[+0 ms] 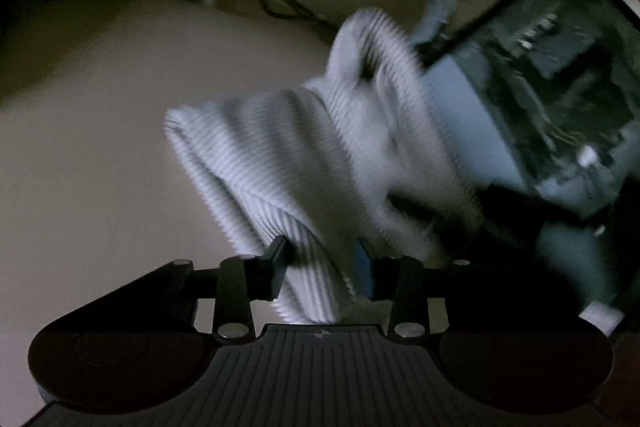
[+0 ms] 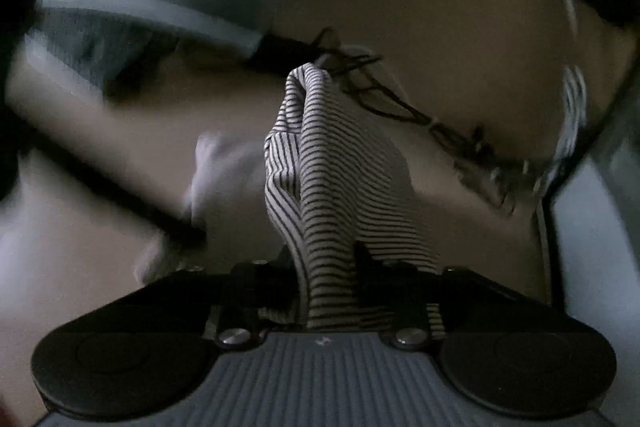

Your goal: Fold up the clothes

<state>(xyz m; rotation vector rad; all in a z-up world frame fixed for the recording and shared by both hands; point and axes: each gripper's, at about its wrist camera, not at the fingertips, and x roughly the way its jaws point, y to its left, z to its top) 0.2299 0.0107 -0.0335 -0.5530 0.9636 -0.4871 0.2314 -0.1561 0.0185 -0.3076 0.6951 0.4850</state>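
We see the left gripper (image 1: 320, 269) closed on a bunch of the striped garment (image 1: 304, 163); the cloth is pinched between its two dark fingers (image 1: 276, 267) and goes up and away from them in thick folds, with the far end blurred. In this view the stripes look very fine and pale. Behind the cloth lies a plain beige surface (image 1: 100, 147), and on the right side we see a dark box-like object (image 1: 560, 75), but it is too blurred for us to say what it is. In the right wrist view, the right gripper (image 2: 326, 263) is also closed on the striped garment (image 2: 320, 167): the fabric passes between its fingers and rises in a narrow twisted column, where the dark and white stripes are clear. Some dark cords (image 2: 384, 99) lie on the beige surface (image 2: 440, 27) beyond the top of the cloth. The picture is dim and smeared at the edges.
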